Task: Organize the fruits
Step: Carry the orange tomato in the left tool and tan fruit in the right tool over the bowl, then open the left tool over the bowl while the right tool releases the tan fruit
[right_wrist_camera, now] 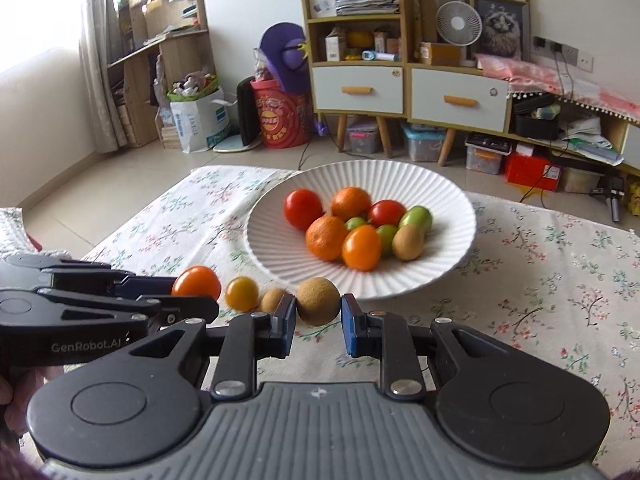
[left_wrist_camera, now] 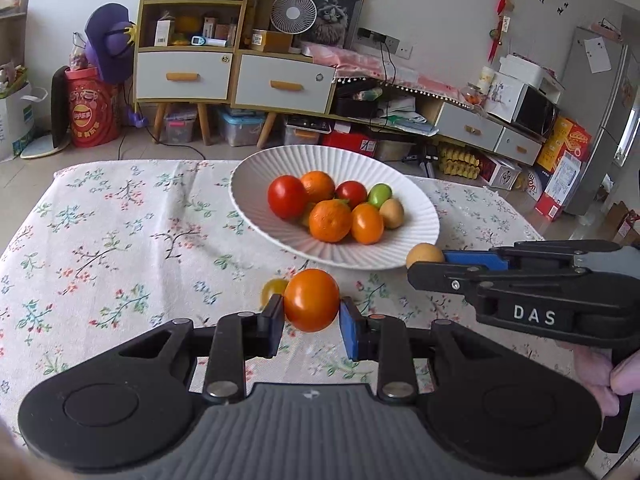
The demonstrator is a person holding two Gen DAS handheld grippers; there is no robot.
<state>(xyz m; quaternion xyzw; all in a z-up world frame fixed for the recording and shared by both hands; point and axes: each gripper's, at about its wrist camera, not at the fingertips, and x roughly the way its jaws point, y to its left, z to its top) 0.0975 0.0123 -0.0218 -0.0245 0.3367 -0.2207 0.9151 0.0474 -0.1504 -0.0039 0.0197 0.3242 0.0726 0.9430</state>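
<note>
My left gripper (left_wrist_camera: 311, 318) is shut on an orange tomato (left_wrist_camera: 311, 300), held a little above the flowered tablecloth (left_wrist_camera: 120, 240). The same tomato (right_wrist_camera: 196, 282) shows in the right wrist view, at the left gripper's (right_wrist_camera: 196, 300) tips. My right gripper (right_wrist_camera: 319, 316) is shut on a round brown fruit (right_wrist_camera: 318, 301), seen also in the left wrist view as the brown fruit (left_wrist_camera: 425, 255) at the right gripper (left_wrist_camera: 432, 266). A white ribbed bowl (left_wrist_camera: 332, 160) just beyond holds several red, orange, green and brown fruits. A small yellow tomato (right_wrist_camera: 241, 293) and a small brown fruit (right_wrist_camera: 272, 300) lie on the cloth.
The bowl's rim (right_wrist_camera: 464, 216) stands close ahead of both grippers. Beyond the table's far edge are a wooden cabinet (left_wrist_camera: 188, 72) with drawers, a red drum (left_wrist_camera: 93, 114) and storage boxes on the floor. A hand (left_wrist_camera: 608, 376) grips the right tool.
</note>
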